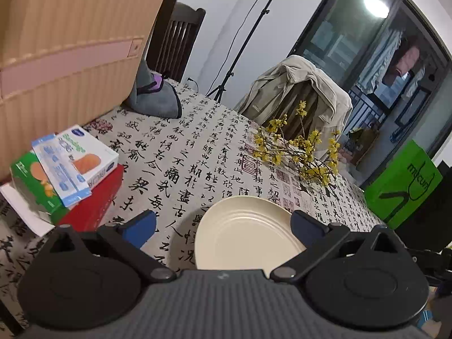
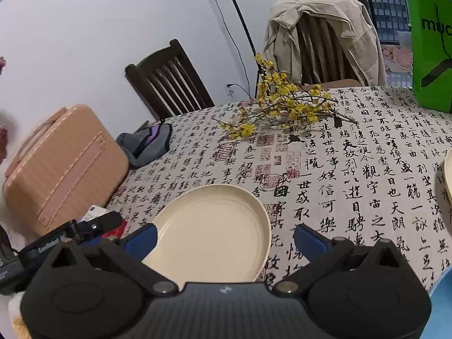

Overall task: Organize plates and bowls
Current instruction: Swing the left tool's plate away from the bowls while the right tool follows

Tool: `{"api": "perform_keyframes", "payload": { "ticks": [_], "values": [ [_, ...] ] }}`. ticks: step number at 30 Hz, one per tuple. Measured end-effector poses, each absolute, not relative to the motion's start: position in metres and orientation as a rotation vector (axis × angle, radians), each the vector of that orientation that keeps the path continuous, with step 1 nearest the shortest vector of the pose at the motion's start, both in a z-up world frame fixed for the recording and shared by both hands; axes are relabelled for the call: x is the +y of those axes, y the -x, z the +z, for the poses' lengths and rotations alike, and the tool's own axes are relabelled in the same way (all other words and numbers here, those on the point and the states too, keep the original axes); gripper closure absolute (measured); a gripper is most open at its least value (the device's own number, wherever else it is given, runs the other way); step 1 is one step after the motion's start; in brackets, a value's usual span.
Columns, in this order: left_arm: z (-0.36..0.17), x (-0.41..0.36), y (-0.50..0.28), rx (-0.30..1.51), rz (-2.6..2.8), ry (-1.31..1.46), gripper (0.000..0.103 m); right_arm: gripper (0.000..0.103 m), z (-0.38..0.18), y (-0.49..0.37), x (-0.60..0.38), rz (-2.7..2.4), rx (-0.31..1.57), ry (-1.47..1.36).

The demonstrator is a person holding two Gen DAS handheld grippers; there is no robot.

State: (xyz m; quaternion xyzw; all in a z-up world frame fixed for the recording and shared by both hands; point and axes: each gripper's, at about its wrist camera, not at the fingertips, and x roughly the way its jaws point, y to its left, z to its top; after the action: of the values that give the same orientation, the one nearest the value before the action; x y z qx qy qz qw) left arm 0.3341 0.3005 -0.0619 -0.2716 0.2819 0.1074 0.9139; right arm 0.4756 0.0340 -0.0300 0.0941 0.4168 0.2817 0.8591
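Cream round plate point(image 2: 214, 231) with raised rim, lying flat and empty on the calligraphy tablecloth point(image 2: 353, 175), edge of a second cream dish point(image 2: 448, 166) at far right

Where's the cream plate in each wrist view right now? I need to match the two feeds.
Left wrist view: the cream plate sits low and right of centre on the tablecloth, between the open fingers of the left claw, nearer the right one.
Right wrist view: the cream plate lies low and centre, between the open fingers of the right claw, nearer the left one.
Shared landmark: the yellow flower branches lie beyond the plate in both views.
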Motion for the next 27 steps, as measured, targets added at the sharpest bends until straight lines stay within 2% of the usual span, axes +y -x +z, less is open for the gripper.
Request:
{"api": "perform_keyframes", "payload": {
  "ticks": [7,18,27],
  "values": [
    [-0.087,0.315,-0.344,0.599,0.210,0.623,0.000,0.000,-0.045,-0.497,0.045,0.566,0.915,-0.171],
    [-0.095,0.310,-0.345,0.605,0.194,0.558,0.000,0.001,-0.071,-0.523,0.059,0.520,0.987,-0.153],
    [-0.102,0.307,-0.350,0.631,0.189,0.546,0.000,0.017,-0.081,-0.540,0.081,0.528,1.053,-0.063]
  ]
}}
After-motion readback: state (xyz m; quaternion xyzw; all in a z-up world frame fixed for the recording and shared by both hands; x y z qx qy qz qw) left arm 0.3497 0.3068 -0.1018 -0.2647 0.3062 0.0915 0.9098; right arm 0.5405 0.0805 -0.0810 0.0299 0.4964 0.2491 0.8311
